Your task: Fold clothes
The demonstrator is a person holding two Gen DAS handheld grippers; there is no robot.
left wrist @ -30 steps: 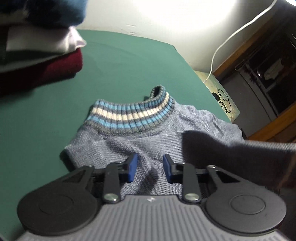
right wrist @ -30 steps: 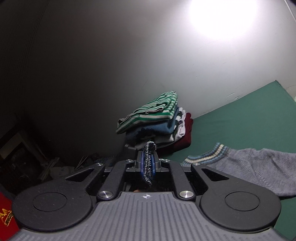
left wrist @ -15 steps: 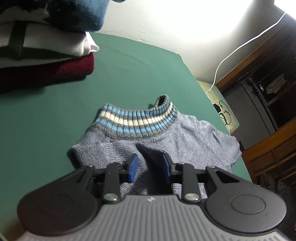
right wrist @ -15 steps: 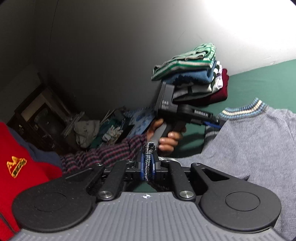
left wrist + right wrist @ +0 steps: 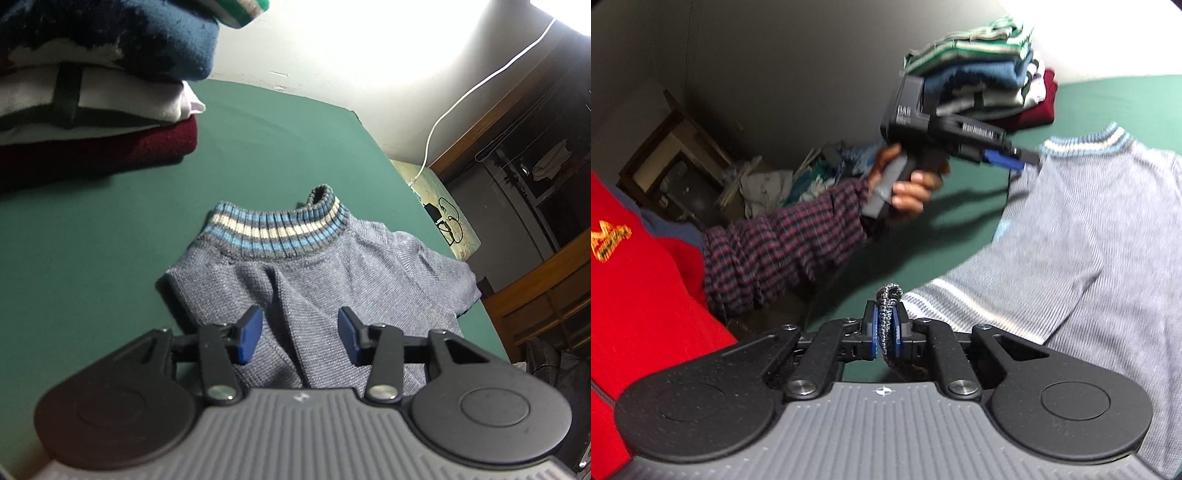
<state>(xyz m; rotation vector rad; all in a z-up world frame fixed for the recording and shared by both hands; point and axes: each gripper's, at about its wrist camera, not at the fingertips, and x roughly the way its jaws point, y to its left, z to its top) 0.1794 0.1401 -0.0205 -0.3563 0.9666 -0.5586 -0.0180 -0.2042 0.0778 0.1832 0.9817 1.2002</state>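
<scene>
**Where things lie on the surface**

I see the sweater [image 5: 332,280] lying flat on the surface [image 5: 110,240], collar [image 5: 277,232] toward the wall. The stack of folded clothes [image 5: 92,92] sits behind it to the left, well apart. My left tongs [image 5: 301,334] hang over its near part; my right tongs [image 5: 885,334] are at what I think is its hem.

A lived-in home room: wooden cupboards [image 5: 546,295], stacked folded clothes [image 5: 982,92] (clutter by the wall)
</scene>
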